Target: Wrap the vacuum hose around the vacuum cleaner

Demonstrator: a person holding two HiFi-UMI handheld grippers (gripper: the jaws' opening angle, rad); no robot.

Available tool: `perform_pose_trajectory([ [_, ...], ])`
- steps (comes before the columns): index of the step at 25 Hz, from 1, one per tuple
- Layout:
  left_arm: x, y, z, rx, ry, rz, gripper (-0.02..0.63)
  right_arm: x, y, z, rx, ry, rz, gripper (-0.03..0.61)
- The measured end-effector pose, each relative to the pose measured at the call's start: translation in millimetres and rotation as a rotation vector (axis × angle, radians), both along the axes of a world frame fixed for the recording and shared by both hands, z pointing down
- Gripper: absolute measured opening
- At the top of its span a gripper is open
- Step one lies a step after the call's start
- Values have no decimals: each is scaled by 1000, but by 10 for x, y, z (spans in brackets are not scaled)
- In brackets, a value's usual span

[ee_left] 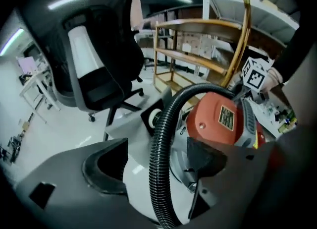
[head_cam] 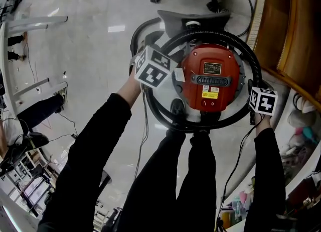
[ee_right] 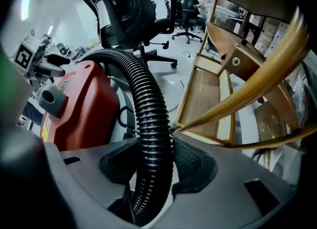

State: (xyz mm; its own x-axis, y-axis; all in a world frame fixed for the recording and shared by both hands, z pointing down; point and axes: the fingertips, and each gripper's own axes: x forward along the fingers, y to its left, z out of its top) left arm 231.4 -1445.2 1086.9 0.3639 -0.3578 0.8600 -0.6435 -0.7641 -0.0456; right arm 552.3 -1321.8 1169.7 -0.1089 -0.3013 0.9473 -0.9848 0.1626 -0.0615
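We have the hose [head_cam: 215,32] lying in a loop round the red top of the vacuum cleaner [head_cam: 209,78], which stands on the floor [head_cam: 90,50] at our feet, near a wooden shelf [ee_right: 213,89]. Our right tongs [ee_right: 151,168] pinch the hose at the loop's right side, pads bearing on its ribs. Our left tongs [ee_left: 158,166] are spread wide at the left side, and the hose runs between the pads without being pressed. We judge the step in hand is settling the coil round the body. The next move calls for seating the loop snugly before the right tongs let go, or the springy hose may lift off.
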Motion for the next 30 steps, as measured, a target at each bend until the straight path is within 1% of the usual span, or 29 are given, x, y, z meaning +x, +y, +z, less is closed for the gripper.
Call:
perform_pose_trajectory([
  [1, -41, 12, -173, 41, 33, -19, 367, 2, -3, 16, 5, -13, 22, 200],
  [2, -89, 71, -337, 73, 62, -34, 367, 8, 18, 26, 10, -32, 47, 252],
  [3, -130, 176, -477, 86, 93, -48, 367, 20, 63, 26, 14, -55, 75, 283],
  [4, -163, 314, -584, 83, 125, -64, 367, 32, 119, 10, 19, -82, 104, 311],
  [6, -217, 621, -702, 51, 172, -94, 366, 37, 215, -75, 33, -137, 155, 313],
  [8, -263, 926, -739, 11, 187, -125, 365, -2, 307, -207, 47, -172, 177, 313],
  [10, -270, 1203, -768, -27, 197, -170, 366, -38, 427, -359, 51, -171, 168, 311],
  [12, -195, 1419, -836, -60, 220, -220, 365, -49, 541, -516, 50, -158, 146, 311],
  [14, -46, 1592, -956, -85, 254, -256, 365, -70, 639, -669, 46, -161, 135, 311],
  [18, 299, 1897, -1310, -115, 313, -262, 365, -185, 830, -997, 48, -202, 154, 311],
  [21, 476, 2004, -1641, -122, 346, -266, 365, -304, 895, -1326, 68, -249, 169, 311],
  [23, 524, 2071, -1859, -134, 335, -271, 365, -405, 970, -1592, 72, -274, 162, 310],
  [26, 544, 2280, -2247, -166, 303, -263, 365, -616, 1252, -2122, 53, -312, 148, 305],
  [27, 545, 2354, -2401, -171, 298, -259, 365, -708, 1349, -2327, 51, -330, 136, 294],
  [28, 543, 2425, -2561, -173, 298, -256, 365, -810, 1429, -2534, 55, -351, 115, 268],
  [30, 540, 2562, -2873, -172, 312, -257, 365, -1034, 1536, -2932, 73, -387, 40, 186],
])
